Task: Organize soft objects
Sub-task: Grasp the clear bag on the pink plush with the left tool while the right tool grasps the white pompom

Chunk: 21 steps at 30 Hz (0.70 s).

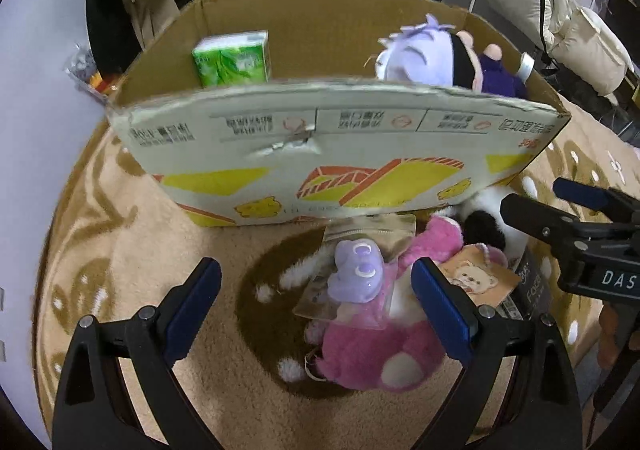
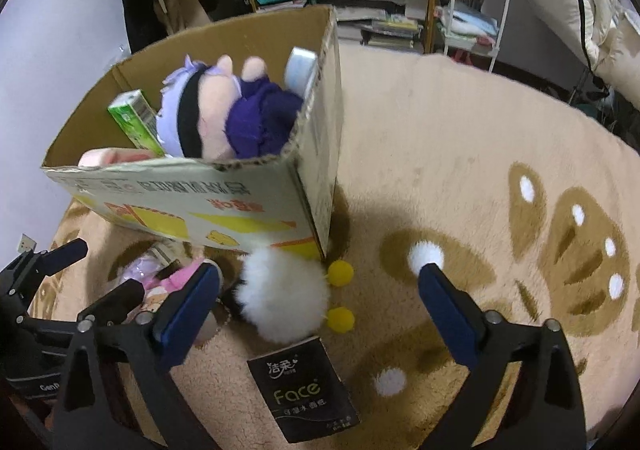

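- The left tool (image 1: 316, 288) is held spread wide over a fluffy pink plush (image 1: 376, 354) on the shaggy carpet (image 1: 168, 274), just before the corrugated cardboard box (image 1: 336, 154).
- The right tool (image 2: 320, 290) is likewise spread, gripping nothing, above a fuzzy white plush (image 2: 282, 298) and a glossy black tissue pack (image 2: 304, 390).
- A purple-haired doll (image 2: 224, 114) and a green, probably tissue, pack (image 1: 232, 58) are seen inside the box.

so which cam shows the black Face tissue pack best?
Right wrist. The black tissue pack lies flat on the rug, its whole printed face unobstructed and readable. The left wrist view catches only a sliver at the right, mostly hidden behind the bear hang tag.
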Each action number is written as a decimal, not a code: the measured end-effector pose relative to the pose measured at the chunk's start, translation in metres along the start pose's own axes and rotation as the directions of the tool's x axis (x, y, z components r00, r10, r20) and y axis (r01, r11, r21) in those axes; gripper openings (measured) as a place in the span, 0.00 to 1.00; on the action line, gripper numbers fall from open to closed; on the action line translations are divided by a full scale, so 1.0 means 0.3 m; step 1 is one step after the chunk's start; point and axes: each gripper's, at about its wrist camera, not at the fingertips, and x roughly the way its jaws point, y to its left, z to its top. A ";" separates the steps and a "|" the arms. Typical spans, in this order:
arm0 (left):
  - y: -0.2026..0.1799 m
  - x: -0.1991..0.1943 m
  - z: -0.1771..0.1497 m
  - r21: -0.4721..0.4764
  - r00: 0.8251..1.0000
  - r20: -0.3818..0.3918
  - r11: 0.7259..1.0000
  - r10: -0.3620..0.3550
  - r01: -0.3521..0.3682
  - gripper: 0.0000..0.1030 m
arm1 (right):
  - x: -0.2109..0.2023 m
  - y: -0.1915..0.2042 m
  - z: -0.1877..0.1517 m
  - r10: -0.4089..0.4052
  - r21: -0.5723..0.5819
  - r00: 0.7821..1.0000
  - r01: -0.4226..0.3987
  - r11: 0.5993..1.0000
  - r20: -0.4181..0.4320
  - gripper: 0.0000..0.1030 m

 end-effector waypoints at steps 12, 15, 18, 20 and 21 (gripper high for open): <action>0.086 0.070 -0.007 -0.135 0.991 -0.061 0.984 -0.121 0.112 0.92 | 0.070 -0.021 0.001 0.050 0.014 0.996 -0.049 0.999 -0.079 0.83; 0.095 0.075 -0.013 -0.139 0.991 -0.058 0.984 -0.123 0.114 0.92 | 0.082 -0.015 0.004 0.055 0.013 0.995 -0.054 0.998 -0.085 0.83; 0.089 0.078 -0.018 -0.131 0.991 -0.053 0.984 -0.126 0.118 0.90 | 0.095 -0.019 0.008 0.060 0.016 0.994 -0.059 0.998 -0.091 0.81; 0.087 0.083 -0.019 -0.138 0.988 -0.055 0.981 -0.146 0.137 0.86 | 0.101 -0.020 0.011 0.071 0.016 0.993 -0.069 0.997 -0.096 0.76; 0.090 0.086 -0.021 -0.146 0.986 -0.058 0.978 -0.159 0.149 0.83 | 0.107 -0.019 0.014 0.078 0.018 0.992 -0.077 0.997 -0.101 0.74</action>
